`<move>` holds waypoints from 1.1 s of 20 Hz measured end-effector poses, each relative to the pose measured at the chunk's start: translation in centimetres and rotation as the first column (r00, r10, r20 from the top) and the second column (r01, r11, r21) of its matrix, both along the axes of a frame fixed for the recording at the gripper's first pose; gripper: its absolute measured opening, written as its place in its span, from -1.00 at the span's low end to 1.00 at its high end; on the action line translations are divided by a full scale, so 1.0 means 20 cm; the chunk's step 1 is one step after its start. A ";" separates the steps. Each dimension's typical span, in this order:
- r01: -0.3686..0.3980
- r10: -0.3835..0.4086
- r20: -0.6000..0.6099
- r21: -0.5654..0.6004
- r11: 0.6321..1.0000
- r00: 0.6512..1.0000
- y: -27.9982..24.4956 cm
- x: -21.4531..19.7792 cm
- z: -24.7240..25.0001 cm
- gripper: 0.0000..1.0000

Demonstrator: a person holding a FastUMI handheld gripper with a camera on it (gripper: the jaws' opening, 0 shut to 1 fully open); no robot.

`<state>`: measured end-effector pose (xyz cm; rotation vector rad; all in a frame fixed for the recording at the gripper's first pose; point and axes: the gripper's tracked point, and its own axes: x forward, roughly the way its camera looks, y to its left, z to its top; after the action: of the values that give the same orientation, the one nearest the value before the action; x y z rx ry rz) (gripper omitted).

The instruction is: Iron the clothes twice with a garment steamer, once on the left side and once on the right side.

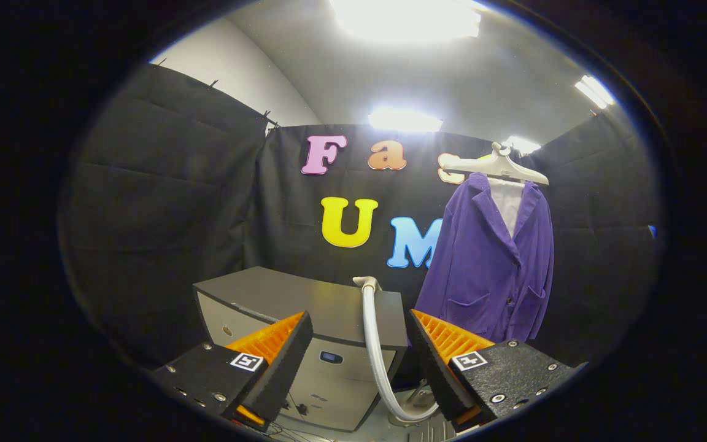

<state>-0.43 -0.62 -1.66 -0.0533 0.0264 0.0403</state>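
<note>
Two fingers (304,350) apart, empty; steamer hose (375,344) between; purple jacket (491,270) beyond, seemingly hanging.

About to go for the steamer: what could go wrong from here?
1. The open gripper has only the white ribbed steamer hose between its fingers; closing there would likely pinch hose, not a handle.
2. The purple jacket hangs loosely on its white hanger, so it may swing when pressed.
</note>
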 end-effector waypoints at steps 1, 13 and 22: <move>-0.001 0.001 0.000 0.001 1.000 1.000 -0.01 0.00 0.01 0.90; -0.134 0.133 -0.030 -0.025 0.991 0.991 -0.07 -0.08 0.10 0.90; -0.158 0.161 -0.041 0.062 0.985 0.986 -0.17 0.08 0.27 0.89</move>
<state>1.08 -4.04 3.77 0.0044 0.0672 0.2028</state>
